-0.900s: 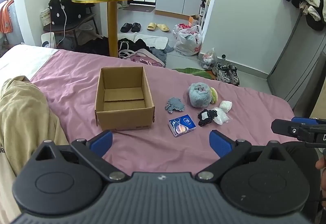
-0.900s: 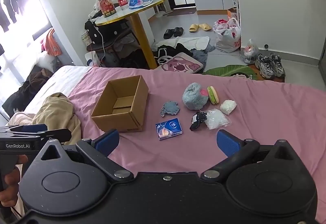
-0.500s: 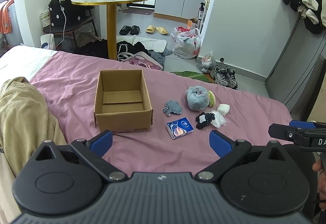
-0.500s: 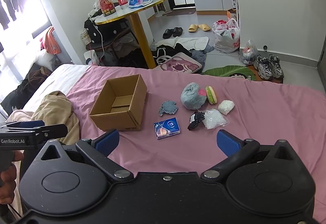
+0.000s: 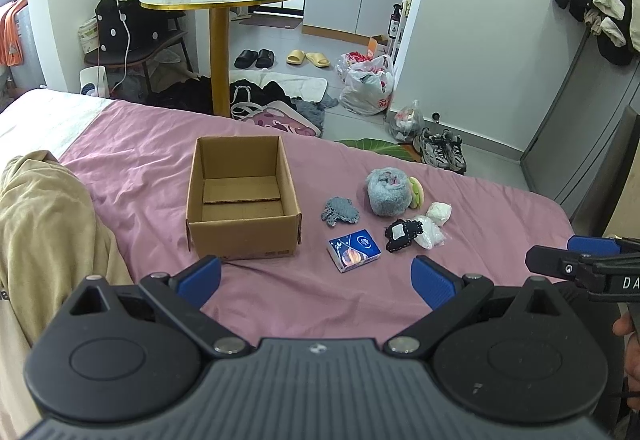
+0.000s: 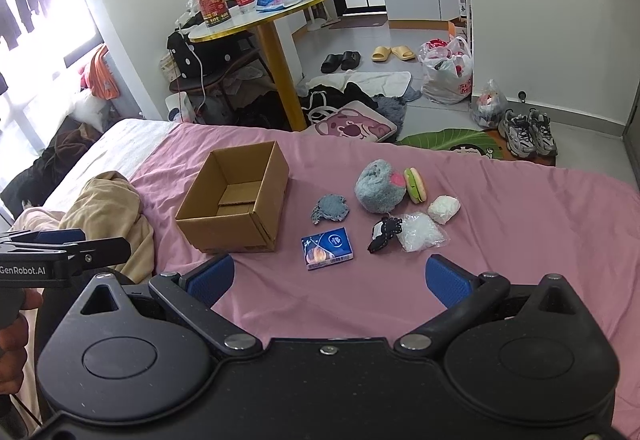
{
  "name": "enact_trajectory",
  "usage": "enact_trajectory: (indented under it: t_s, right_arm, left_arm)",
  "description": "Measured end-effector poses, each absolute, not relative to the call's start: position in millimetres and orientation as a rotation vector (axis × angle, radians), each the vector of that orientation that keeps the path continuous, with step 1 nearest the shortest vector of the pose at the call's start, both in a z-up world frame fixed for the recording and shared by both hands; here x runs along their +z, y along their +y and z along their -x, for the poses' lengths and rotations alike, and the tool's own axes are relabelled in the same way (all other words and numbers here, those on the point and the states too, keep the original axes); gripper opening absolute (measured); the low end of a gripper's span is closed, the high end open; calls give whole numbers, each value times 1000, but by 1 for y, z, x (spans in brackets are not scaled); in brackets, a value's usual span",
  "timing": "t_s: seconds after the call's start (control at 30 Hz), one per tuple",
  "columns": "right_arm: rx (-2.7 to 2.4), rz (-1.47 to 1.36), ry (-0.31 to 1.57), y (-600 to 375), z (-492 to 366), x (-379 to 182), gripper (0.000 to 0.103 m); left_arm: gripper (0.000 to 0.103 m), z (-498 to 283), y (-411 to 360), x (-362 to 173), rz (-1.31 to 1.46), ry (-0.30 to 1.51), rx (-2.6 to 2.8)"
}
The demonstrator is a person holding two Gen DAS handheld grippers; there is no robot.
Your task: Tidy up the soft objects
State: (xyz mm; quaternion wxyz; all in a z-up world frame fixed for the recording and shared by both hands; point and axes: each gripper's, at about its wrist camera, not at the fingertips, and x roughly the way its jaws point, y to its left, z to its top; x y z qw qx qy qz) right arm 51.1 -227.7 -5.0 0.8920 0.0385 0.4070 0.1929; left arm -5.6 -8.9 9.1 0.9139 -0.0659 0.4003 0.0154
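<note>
Hovering low in frame, left gripper (image 5: pixel 316 276) and right gripper (image 6: pixel 330 274), both spread wide, grasping nothing. Box (image 5: pixel 240 196) centre-left on pink sheet (image 5: pixel 480 208), seemingly empty. Soft items clustered centre-right, well apart from both grippers: fluffy ball (image 6: pixel 378 188), grey patch (image 6: pixel 329 209), tissue pack (image 6: pixel 327 248), black pouch (image 6: pixel 384 234), plastic bag (image 6: pixel 420 236), white wad (image 6: pixel 444 209). Likely light, squashy; pinch ball across middle. Bag probably slippery; bunch before lifting.

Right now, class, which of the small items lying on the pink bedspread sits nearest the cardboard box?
The flat grey knitted patch, just right of the cardboard box. The fluffy grey-blue ball and white bundle lie farther right.
</note>
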Motion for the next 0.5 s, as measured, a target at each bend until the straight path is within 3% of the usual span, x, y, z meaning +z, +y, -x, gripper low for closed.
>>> enact_trajectory:
  t_s: [0.5]
  right_arm:
    - [392,-80,850,-225,-54,-7,103]
  left_arm:
    - [101,6,-9,8,134,822,35]
